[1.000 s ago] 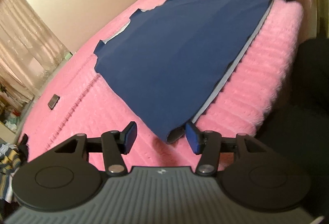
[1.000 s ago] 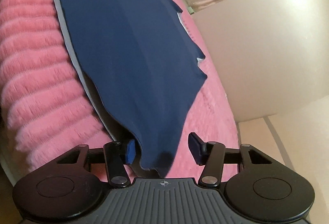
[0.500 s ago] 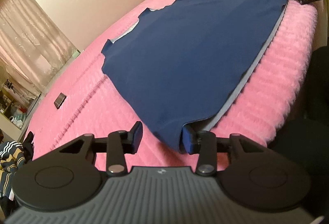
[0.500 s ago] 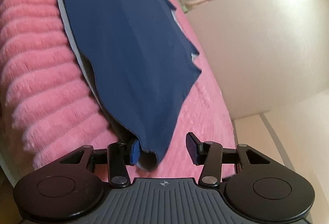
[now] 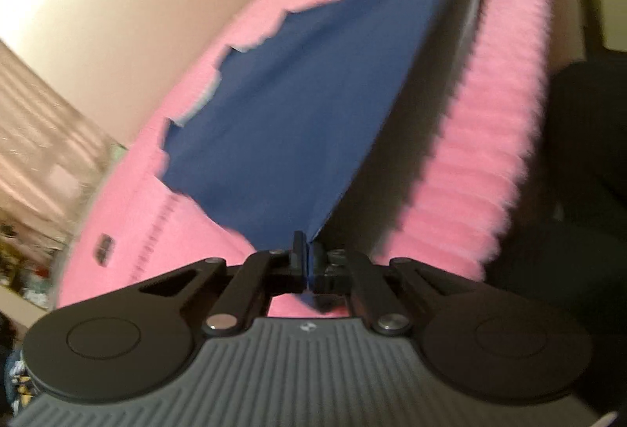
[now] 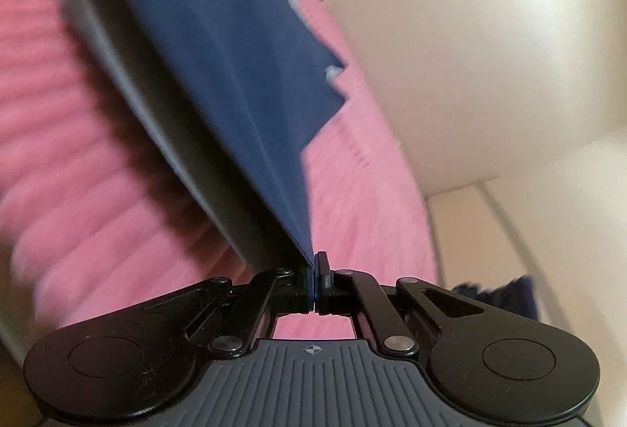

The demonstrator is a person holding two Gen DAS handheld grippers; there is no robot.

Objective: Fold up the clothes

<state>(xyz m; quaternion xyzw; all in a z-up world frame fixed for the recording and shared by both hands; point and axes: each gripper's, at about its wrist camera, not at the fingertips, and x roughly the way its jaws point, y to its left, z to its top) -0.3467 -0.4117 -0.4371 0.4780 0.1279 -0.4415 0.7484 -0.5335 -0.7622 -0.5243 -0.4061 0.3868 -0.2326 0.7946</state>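
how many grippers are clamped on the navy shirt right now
2: the left gripper pinches the navy shirt's near corner, and the right gripper pinches the opposite corner.

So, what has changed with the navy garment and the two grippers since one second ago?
Both jaws closed: the left hand-held gripper and the right hand-held gripper each took hold of a near corner of the navy garment, and that near edge has come up off the pink blanket, leaving a shadow under it. The far part of the garment still lies on the blanket, and the small dark object has not moved.
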